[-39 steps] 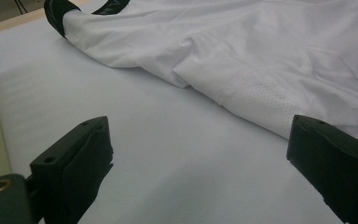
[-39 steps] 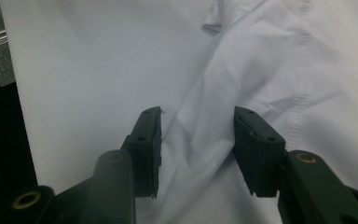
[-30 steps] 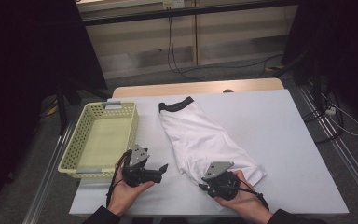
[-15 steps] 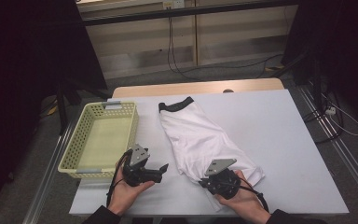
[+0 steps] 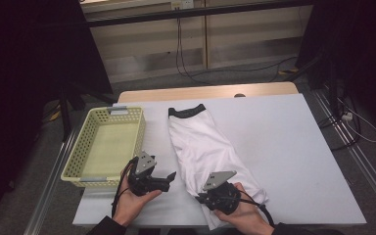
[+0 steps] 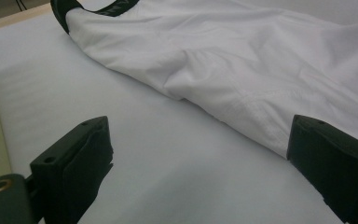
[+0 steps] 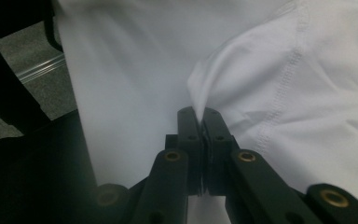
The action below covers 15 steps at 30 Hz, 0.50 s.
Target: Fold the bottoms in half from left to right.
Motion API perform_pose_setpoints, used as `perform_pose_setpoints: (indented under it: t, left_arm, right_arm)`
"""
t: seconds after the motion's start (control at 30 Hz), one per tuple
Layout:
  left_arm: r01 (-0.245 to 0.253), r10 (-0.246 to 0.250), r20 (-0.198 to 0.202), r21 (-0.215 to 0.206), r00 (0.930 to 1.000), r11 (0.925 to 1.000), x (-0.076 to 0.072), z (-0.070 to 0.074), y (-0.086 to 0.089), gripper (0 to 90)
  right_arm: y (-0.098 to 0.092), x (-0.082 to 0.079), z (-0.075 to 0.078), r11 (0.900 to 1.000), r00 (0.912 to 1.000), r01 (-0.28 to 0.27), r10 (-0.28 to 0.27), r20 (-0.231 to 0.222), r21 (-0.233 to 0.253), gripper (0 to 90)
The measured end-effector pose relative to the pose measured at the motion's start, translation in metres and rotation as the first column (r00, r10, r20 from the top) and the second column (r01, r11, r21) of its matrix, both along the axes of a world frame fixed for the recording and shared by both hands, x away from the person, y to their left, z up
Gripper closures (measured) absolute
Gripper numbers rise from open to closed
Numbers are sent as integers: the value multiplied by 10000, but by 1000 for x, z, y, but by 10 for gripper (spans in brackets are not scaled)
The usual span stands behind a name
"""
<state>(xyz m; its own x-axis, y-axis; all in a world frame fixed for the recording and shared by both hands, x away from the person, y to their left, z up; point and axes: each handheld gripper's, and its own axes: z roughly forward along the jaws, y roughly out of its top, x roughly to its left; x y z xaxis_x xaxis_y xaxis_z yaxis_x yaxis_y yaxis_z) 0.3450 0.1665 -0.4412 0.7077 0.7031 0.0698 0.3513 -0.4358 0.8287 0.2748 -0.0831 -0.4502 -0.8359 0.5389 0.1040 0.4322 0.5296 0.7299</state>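
Empty yellow basket [image 5: 110, 147] on white table [image 5: 284, 147], left side

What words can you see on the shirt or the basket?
Black collar band of the shirt: faint letters, too blurred to read.
Basket: no words.
Right claw, pinching the shirt's edge: no words.

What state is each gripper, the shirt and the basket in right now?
Left gripper: open, beside the shirt's edge, holding nothing.
Right gripper: shut on the white shirt's near edge.
White shirt: folded lengthwise, flat on the table, collar far.
Basket: empty, upright.
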Motion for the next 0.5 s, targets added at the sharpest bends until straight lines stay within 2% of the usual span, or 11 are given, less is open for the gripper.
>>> perform_pose_setpoints:
  t: [0.5]
  left_arm:
    - [-14,14,17,-28,10000,10000,0,0,1,67]
  right_arm:
    - [42,-5,1,9954,9959,-900,901,-40,320,877]
